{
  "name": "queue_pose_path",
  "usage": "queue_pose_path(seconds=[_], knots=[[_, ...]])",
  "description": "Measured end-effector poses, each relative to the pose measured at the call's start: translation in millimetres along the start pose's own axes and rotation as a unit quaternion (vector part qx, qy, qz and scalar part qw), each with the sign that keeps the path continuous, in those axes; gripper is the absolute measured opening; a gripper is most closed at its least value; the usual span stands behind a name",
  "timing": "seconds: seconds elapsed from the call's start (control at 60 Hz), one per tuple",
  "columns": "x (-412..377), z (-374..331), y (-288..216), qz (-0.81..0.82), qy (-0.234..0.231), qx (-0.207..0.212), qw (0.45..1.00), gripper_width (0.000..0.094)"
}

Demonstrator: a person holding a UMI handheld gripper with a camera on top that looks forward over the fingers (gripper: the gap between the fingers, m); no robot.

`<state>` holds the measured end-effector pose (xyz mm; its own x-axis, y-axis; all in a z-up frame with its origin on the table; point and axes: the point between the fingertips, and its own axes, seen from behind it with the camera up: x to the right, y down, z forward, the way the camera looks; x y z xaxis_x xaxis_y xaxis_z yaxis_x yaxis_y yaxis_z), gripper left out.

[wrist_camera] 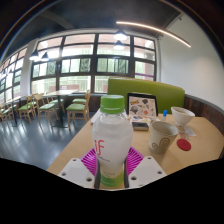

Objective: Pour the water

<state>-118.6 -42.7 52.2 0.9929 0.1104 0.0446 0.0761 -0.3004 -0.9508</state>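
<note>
While the gripper (112, 170) looks forward over a pale wooden table (205, 145), its two fingers are closed narrowly on a clear plastic water bottle (111, 140), and the magenta pads (133, 159) press against the bottle's lower body from both sides, with no gap to be seen at either side. That bottle stands upright between the fingers, a green cap (113, 103) on top and a label with pink lettering around its middle; whether its base touches the table cannot be told, since the fingers hide it. Taking the bottle as the landmark, a white paper cup (162, 137) stands on the table just to its right and a little farther from the camera, open side up. A small red round thing, perhaps a lid (183, 145), lies on the table beyond the cup, farther to the right of the bottle. A white bowl (183, 116) sits farther back and to the right of the bottle. A dark tablet or framed screen (141, 106) stands propped behind the bottle, slightly to its right, in front of a green bench back (150, 88). Well behind and to the left of the bottle are tables and green chairs (76, 105) on a dark floor, under a wall of large windows (90, 60).
</note>
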Motion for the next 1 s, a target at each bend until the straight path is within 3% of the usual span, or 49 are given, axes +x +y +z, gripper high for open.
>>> queue_pose_path(seconds=[0.283, 0.483, 0.617, 0.8, 0.917, 1.0], knots=[[-6.8, 10.3, -3.6, 0.043, -0.045, -0.021, 0.998, 0.0322], [-7.2, 47.3, -54.5, 0.264, -0.152, -0.014, 0.952, 0.0322], [12.4, 58.6, -97.4, 0.495, -0.221, -0.009, 0.840, 0.0322], [42.6, 52.7, -138.5, 0.719, -0.319, -0.015, 0.618, 0.0321], [53.4, 46.0, -155.0, 0.786, -0.358, -0.014, 0.503, 0.0321], [57.3, 30.9, -168.0, 0.812, -0.364, -0.009, 0.456, 0.0322]])
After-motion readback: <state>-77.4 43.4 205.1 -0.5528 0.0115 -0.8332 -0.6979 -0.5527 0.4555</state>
